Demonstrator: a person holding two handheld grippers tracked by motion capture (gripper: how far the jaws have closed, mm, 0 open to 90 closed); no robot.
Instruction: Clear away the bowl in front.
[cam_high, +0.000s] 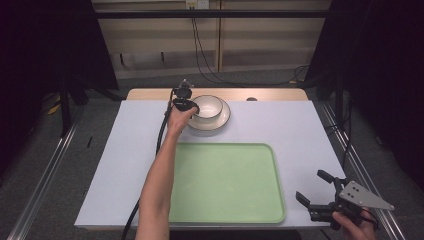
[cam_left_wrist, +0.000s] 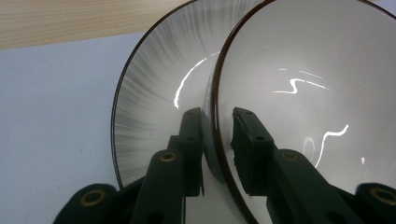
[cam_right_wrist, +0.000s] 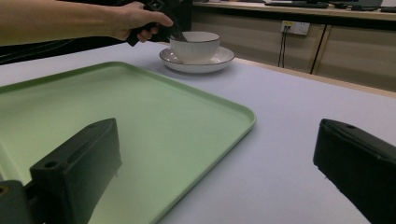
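The green tray (cam_high: 225, 182) takes up the table's (cam_high: 295, 135) near middle. The stacked bowl (cam_high: 209, 106) and plate (cam_high: 223, 120) stand by the far edge. Free room is left along the left and right edges.

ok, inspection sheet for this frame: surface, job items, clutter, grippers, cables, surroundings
Surface: pale table with a wooden strip at the far edge.
Job's things: white bowl with a dark rim sits on a plate at the far side; green tray, nothing on it, at the near side.
Clutter: nothing seen.
Grippers: left gripper straddles the bowl's rim, one jaw inside, one outside; whether the pads press cannot be told. Right gripper open, off the tray's right corner, holding nothing.
Cables: left gripper's cable trails along the forearm; more hang down the back wall.
Surroundings: wood panels behind, dark curtains at both sides.
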